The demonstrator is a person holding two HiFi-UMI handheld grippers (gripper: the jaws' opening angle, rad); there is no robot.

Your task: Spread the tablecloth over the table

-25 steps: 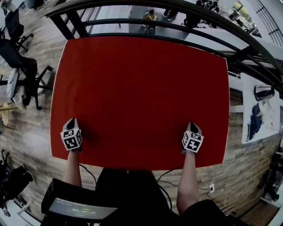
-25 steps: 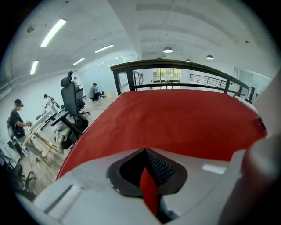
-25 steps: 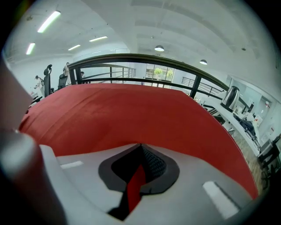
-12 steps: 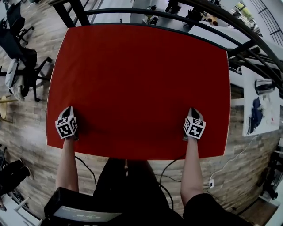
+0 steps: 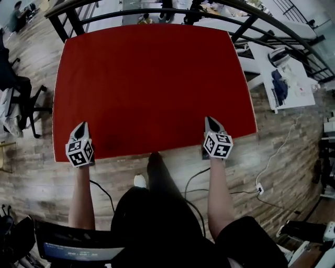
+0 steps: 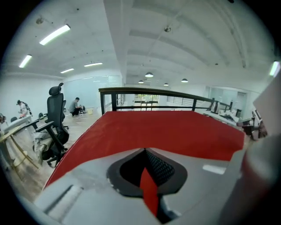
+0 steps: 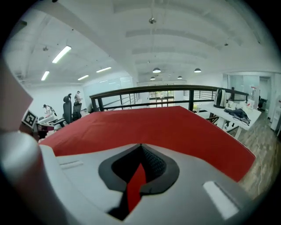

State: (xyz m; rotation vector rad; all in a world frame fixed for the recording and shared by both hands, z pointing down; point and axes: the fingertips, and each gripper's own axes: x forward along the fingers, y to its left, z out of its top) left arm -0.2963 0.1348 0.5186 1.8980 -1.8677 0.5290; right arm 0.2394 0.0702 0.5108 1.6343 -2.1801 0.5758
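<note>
Red tablecloth [image 5: 152,89] fills the upper-middle of the head view: flat, taut sheet, no visible folds. Its far edge sits just under the black railing [image 5: 157,13] at the top of the frame, and its near edge runs across the middle, between the two grippers. The cloth hides whatever is under it.

Left gripper [image 5: 82,125] is at the cloth's lower-left corner, right gripper [image 5: 210,120] near the lower-right corner. Both point up-frame along the cloth.

In the left gripper view the jaws of the left gripper [image 6: 147,169] are clenched on a thin strip of the tablecloth [image 6: 167,132], with red fabric pinched between the pads. It's the same in the right gripper view: the right gripper [image 7: 139,165] is clamped on the edge of the tablecloth [image 7: 153,127], with a red sliver in the nip.

The person's forearms come up from the bottom of the frame to each gripper, with dark clothing [image 5: 157,220] between them.

Surroundings:
- Wood floor [image 5: 282,152] below and to the right of the cloth, with a white cable [image 5: 275,157] trailing across it.
- Office chair [image 5: 21,99] at the left edge.
- White table [image 5: 288,78] with clutter at upper right.
</note>
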